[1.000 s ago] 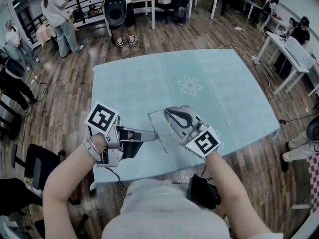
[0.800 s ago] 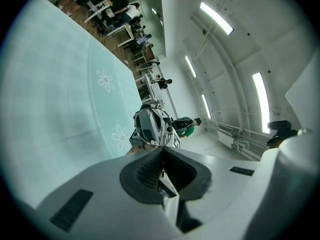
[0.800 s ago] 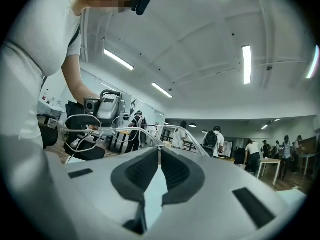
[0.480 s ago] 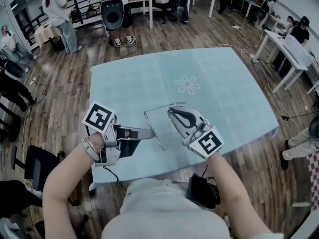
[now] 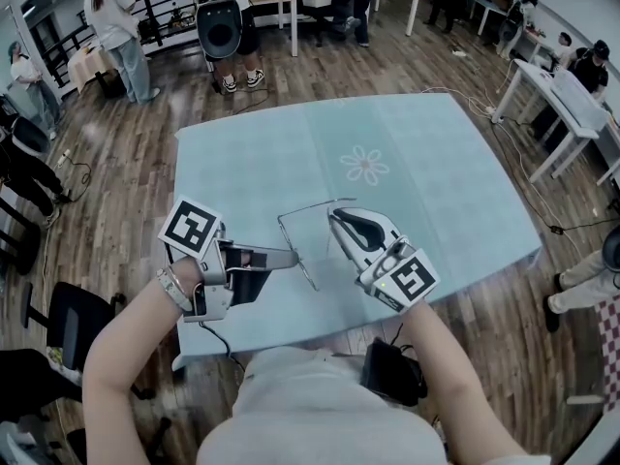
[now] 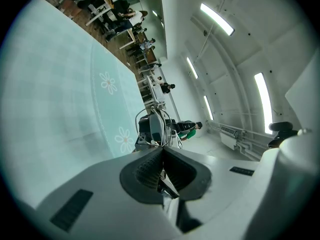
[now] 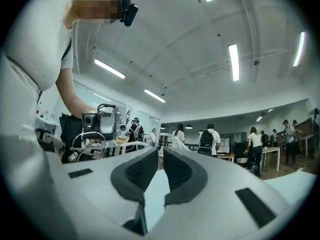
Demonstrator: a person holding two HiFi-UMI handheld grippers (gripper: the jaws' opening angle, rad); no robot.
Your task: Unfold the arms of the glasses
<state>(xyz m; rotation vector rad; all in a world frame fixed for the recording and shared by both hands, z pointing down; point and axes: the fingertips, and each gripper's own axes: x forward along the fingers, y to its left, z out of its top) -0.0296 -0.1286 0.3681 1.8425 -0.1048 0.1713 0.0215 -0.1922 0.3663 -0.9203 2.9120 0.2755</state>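
Thin wire-framed glasses (image 5: 291,240) hang over the pale blue table (image 5: 436,192). My left gripper (image 5: 294,257) comes in from the left and is shut on their front frame. In the left gripper view the jaws (image 6: 162,151) meet on the frame and a lens rim (image 6: 136,121) loops beyond them. One arm (image 5: 305,207) runs right from the frame's far end to my right gripper (image 5: 334,215). Its jaws are nearly together and pinch the arm's tip. In the right gripper view the wire (image 7: 131,144) reaches the right gripper (image 7: 157,154), with the left gripper (image 7: 100,121) behind.
The tablecloth has a daisy print (image 5: 366,166) beyond the grippers. White desks (image 5: 572,95) stand to the right, a black chair (image 5: 73,318) sits at the lower left, and several people stand on the wooden floor around the table.
My right gripper has rolled a little, so its marker cube now sits lower and further right. The glasses and my left gripper have hardly moved.
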